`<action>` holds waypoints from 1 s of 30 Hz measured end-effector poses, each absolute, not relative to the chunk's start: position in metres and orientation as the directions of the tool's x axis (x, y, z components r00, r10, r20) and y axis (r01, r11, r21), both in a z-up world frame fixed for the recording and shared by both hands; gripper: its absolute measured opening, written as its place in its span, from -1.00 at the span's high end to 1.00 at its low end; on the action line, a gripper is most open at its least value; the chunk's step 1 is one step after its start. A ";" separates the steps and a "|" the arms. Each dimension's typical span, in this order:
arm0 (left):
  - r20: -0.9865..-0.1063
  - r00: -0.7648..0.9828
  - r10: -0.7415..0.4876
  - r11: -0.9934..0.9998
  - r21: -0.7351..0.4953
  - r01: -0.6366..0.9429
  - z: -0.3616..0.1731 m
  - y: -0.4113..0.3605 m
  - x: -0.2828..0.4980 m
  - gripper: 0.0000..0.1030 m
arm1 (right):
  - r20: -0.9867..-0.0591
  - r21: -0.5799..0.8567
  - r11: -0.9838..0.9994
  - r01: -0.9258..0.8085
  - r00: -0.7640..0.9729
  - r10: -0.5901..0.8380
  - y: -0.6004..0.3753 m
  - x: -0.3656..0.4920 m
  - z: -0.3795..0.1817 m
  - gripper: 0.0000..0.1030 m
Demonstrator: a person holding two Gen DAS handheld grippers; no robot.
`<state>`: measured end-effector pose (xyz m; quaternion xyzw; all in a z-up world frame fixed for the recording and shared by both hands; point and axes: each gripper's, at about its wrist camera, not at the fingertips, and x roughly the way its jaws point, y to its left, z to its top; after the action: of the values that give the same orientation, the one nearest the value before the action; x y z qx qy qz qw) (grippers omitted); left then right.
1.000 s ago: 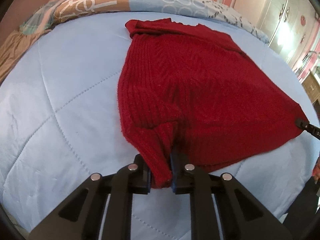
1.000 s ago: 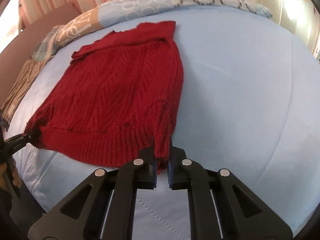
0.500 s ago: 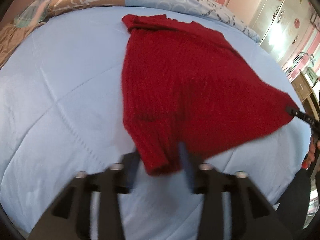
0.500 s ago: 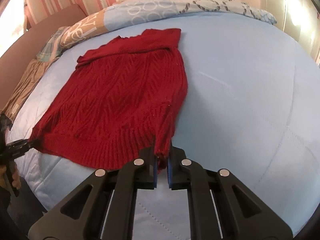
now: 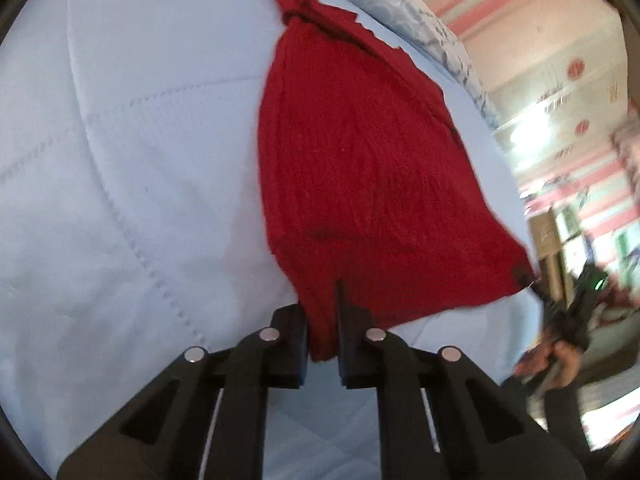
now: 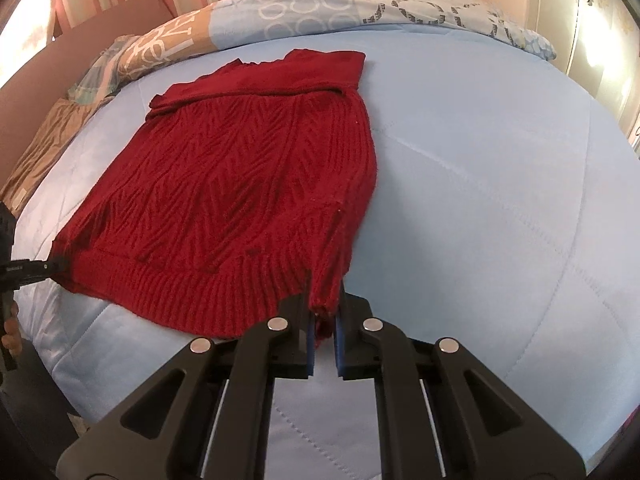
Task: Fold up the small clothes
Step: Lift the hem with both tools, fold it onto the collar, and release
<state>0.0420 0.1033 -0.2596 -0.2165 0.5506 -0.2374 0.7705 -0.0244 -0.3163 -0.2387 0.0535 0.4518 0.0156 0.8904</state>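
Two grippers: both are clamped on the bottom hem of one red sweater, one at each corner.
Bed (image 6: 500,152): light blue quilted cover with stitched seams, takes up most of both views.
Pillows (image 6: 304,12): patterned blue, tan and grey ones along the far edge of the bed, in front of a pink striped wall.
Sweater (image 6: 248,184): red knit with a zigzag cable pattern, spread out on the quilt — collar end far away, ribbed hem closest to the cameras. In the left wrist view (image 5: 360,168) it looks blurry, and the hem side looks pulled taut between the two corners.
Right gripper (image 6: 323,316): jaws squeezed onto the hem corner on its side, a bunch of red knit pinched between the blue pads. From the left wrist camera it shows up at the right edge (image 5: 528,280), biting the far hem corner, with the person's hand behind it.
Left gripper (image 5: 322,320): jaws closed on the other hem corner — a fold of knit sits between the black fingers. Its tip pokes in at the left edge of the right wrist view (image 6: 52,268), touching the sweater corner.
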 end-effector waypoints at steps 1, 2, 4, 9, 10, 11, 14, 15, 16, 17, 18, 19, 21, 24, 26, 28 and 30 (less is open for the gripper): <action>-0.739 0.283 -0.611 0.788 -0.602 0.128 -0.259 0.104 0.042 0.80 | -0.804 0.109 0.994 0.020 0.590 0.077 -0.316 -0.024 -0.239 0.85; -0.752 0.296 -0.589 0.806 -0.574 0.146 -0.255 0.102 0.040 0.81 | -0.805 0.109 0.994 0.019 0.588 0.077 -0.317 -0.024 -0.239 0.86; -0.783 0.324 -0.532 0.847 -0.499 0.184 -0.247 0.096 0.037 0.81 | -0.805 0.115 0.993 0.018 0.587 0.082 -0.318 -0.024 -0.239 0.85; -0.766 0.483 -0.424 0.904 -0.321 0.283 -0.202 0.083 0.026 0.82 | -0.771 0.111 0.994 -0.005 0.631 0.089 -0.318 -0.024 -0.228 0.86; -0.755 0.521 -0.397 0.914 -0.272 0.302 -0.192 0.077 0.027 0.82 | -0.756 0.097 0.995 -0.015 0.650 0.084 -0.316 -0.023 -0.222 0.86; -0.741 0.555 -0.378 0.920 -0.231 0.318 -0.183 0.072 0.027 0.82 | -0.742 0.085 0.996 -0.023 0.666 0.079 -0.315 -0.021 -0.217 0.86; -0.682 0.648 -0.340 0.928 -0.131 0.349 -0.157 0.057 0.039 0.82 | -0.705 0.067 0.997 -0.035 0.705 0.072 -0.315 -0.009 -0.202 0.86; -0.672 0.661 -0.335 0.929 -0.119 0.349 -0.154 0.056 0.044 0.82 | -0.688 0.063 0.997 -0.036 0.723 0.069 -0.317 -0.001 -0.197 0.86; -0.660 0.677 -0.325 0.932 -0.105 0.346 -0.151 0.056 0.051 0.82 | -0.678 0.061 0.998 -0.035 0.732 0.067 -0.318 0.004 -0.194 0.86; -0.649 0.693 -0.315 0.937 -0.093 0.338 -0.149 0.055 0.060 0.82 | -0.666 0.058 0.998 -0.033 0.743 0.063 -0.320 0.011 -0.191 0.86; -0.638 0.706 -0.307 0.940 -0.089 0.329 -0.148 0.055 0.068 0.82 | -0.652 0.052 0.998 -0.028 0.757 0.056 -0.322 0.020 -0.187 0.86; -0.625 0.721 -0.298 0.944 -0.083 0.319 -0.146 0.056 0.075 0.82 | -0.639 0.044 0.999 -0.023 0.768 0.046 -0.324 0.027 -0.185 0.87; -0.593 0.756 -0.276 0.952 -0.062 0.299 -0.142 0.052 0.092 0.81 | -0.611 0.037 0.999 -0.006 0.791 0.028 -0.330 0.046 -0.181 0.87; -0.557 0.793 -0.247 0.961 -0.039 0.272 -0.139 0.047 0.119 0.81 | -0.575 0.036 0.999 0.016 0.818 0.008 -0.339 0.077 -0.176 0.87; -0.530 0.819 -0.221 0.968 -0.019 0.249 -0.137 0.042 0.140 0.81 | -0.557 0.035 0.999 0.022 0.831 0.001 -0.342 0.095 -0.174 0.87; -0.512 0.835 -0.202 0.973 -0.009 0.230 -0.135 0.036 0.163 0.81 | -0.535 0.018 0.999 0.034 0.845 -0.019 -0.344 0.122 -0.170 0.87; -0.489 0.854 -0.175 0.977 0.024 0.214 -0.133 0.028 0.186 0.81 | -0.515 -0.003 0.999 0.038 0.856 -0.035 -0.344 0.149 -0.168 0.87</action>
<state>0.1862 0.0283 -0.1331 0.0390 0.2502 -0.1010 0.9621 0.1488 -0.3439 -0.1681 0.0036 0.2674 -0.0189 0.9634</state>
